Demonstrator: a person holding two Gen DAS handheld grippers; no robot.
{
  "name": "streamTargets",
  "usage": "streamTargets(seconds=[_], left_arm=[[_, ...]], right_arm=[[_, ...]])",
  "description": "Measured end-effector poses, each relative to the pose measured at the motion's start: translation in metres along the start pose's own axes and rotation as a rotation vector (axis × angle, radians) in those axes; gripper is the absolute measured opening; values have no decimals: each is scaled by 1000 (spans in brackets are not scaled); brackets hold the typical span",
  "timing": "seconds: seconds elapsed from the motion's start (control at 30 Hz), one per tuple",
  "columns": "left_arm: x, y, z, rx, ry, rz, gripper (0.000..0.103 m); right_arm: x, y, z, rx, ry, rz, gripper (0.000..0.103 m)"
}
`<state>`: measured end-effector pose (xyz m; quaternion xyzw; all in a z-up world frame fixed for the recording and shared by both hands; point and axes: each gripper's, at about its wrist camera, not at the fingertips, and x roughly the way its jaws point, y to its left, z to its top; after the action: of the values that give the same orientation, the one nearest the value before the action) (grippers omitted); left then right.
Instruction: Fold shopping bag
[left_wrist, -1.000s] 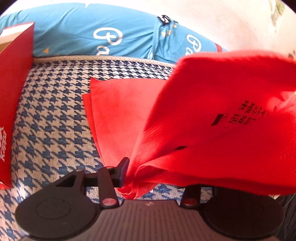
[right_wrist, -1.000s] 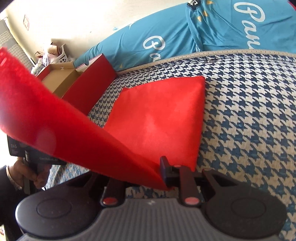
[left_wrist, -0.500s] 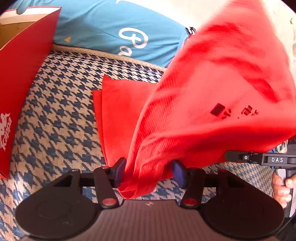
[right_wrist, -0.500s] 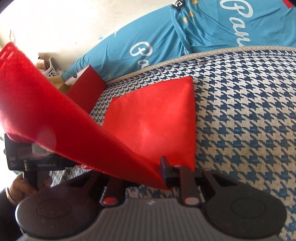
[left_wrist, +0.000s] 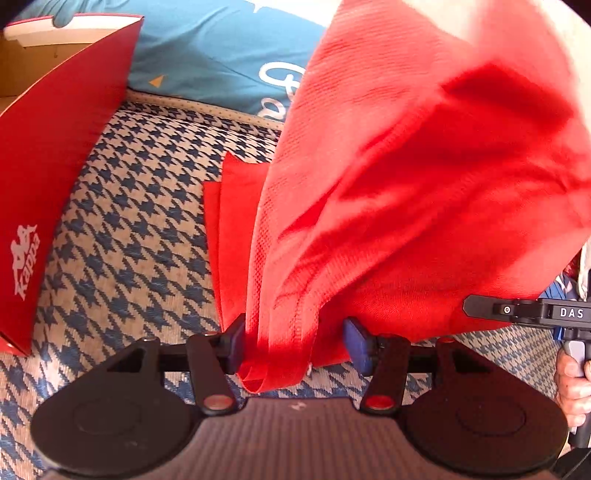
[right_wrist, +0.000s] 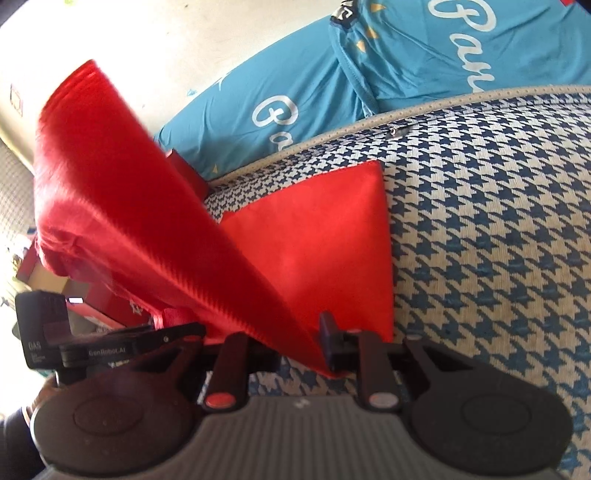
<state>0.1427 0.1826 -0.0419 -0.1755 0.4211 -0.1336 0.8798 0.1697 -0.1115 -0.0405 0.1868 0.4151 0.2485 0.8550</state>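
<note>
A red fabric shopping bag (left_wrist: 424, 184) is lifted off the houndstooth cushion (left_wrist: 129, 240). One bunched end with a stitched hem hangs between the fingers of my left gripper (left_wrist: 295, 341). That gripper is open: the cloth leans on the left pad and a gap shows before the blue right pad (left_wrist: 354, 343). My right gripper (right_wrist: 314, 347) is shut on another edge of the bag (right_wrist: 122, 206), which rises steeply to the left. A flat folded red sheet (right_wrist: 325, 251) of the same fabric lies on the cushion beyond both grippers; I cannot tell if it belongs to this bag.
A red Kappa box (left_wrist: 55, 184) stands at the cushion's left edge. Blue printed pillows (right_wrist: 406, 74) line the back by a pale wall. In the left wrist view the other gripper's body (left_wrist: 535, 314) and a hand (left_wrist: 569, 373) sit at the right.
The left gripper's jaws have parted and its right pad has come into sight. The bag has swung upward and blurred. Both views have rolled. The right gripper has kept its hold.
</note>
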Motion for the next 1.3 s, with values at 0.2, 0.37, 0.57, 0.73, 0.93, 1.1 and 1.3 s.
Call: streamTargets(seconds=[0.2,0.37,0.57,0.73,0.93,1.1,1.3], left_arm=[[1,-1,-2,-17,-2,20,53],[1,-2,-3,-22,-8,25,53],[1,-6,-6,0,-12,42,53],[9,-6,-3,17,-16,56,53],[11,-9,-4,37,-26,80,54],[12,-11,-4,37,-30,88,55],[16,-14,-8,46,-43,105,58]], right_arm=[[12,3,6,24,-22,-14,18],[28,1,13,49,-30,-36,20],[36,2,15,44,-35,-65,20],[42,7,15,11,-40,-81,19],[53,15,22,-36,-42,-89,17],[64,15,26,-53,-37,-111,17],[73,13,26,-72,-38,-144,17]])
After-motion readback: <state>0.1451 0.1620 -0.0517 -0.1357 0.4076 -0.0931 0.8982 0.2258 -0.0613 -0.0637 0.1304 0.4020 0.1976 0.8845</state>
